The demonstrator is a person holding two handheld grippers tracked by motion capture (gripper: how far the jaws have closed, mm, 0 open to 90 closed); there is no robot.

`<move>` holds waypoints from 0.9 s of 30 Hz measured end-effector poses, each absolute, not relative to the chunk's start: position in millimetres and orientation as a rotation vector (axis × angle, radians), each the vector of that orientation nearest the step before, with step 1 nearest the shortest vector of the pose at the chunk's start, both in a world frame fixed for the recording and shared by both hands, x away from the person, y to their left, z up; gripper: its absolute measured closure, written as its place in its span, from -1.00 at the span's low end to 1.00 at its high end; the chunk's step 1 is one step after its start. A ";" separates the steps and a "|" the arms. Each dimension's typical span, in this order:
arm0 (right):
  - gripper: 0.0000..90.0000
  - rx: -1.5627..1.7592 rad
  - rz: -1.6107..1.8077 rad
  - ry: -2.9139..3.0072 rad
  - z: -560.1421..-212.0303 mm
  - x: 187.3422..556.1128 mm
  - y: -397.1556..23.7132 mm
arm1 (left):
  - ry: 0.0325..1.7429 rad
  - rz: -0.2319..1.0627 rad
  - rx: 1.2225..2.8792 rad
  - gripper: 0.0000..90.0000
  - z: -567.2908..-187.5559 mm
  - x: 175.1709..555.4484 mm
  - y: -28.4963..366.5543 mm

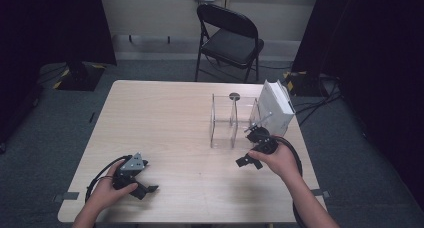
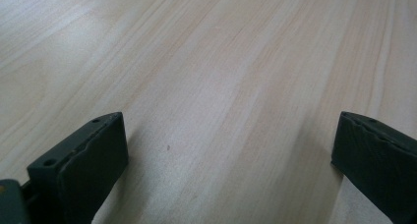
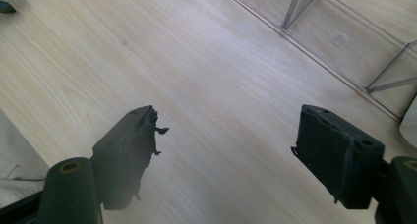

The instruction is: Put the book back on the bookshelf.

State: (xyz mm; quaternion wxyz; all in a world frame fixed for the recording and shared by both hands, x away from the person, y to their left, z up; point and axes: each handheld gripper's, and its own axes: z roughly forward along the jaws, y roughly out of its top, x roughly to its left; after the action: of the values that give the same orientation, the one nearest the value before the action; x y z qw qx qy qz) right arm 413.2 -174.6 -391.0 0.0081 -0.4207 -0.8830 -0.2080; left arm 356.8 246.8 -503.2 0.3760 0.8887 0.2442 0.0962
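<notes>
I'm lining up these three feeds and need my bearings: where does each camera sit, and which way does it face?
High view: above the person's side, facing forward and down on the table; forearms, left tool and right tool show.
Left gripper view: on the left tool, looking along open jaws at bare wood.
Right gripper view: on the right tool, open jaws over wood, clear acrylic rack ahead.
High and right gripper views share the rack.
</notes>
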 end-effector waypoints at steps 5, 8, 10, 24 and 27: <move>-0.51 -1.289 -0.646 -2.757 -396.5 410.9 -171.4 | 0.625 0.246 2.273 -1.00 -503.3 356.8 246.8; -0.51 -1.279 -0.655 -2.761 -400.3 409.7 -168.8 | 0.625 0.246 2.273 -1.00 -503.3 356.8 246.8; -0.51 -1.268 -0.660 -2.768 -402.7 409.5 -167.4 | 0.625 0.246 2.273 -1.00 -503.3 356.8 246.8; -0.51 -1.213 -0.675 -2.763 -419.8 405.8 -154.8 | 0.624 0.244 2.268 -1.00 -503.6 356.8 246.7; -0.51 -1.209 -0.681 -2.763 -423.5 405.3 -152.9 | 0.623 0.243 2.265 -1.00 -503.8 356.8 246.7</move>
State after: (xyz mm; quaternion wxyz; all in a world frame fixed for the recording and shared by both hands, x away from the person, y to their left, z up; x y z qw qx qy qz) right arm 405.3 -152.9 -423.5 0.0251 -0.3910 -0.8934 -0.2201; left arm 356.8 246.7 -503.8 0.3802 0.8871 0.2440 0.0951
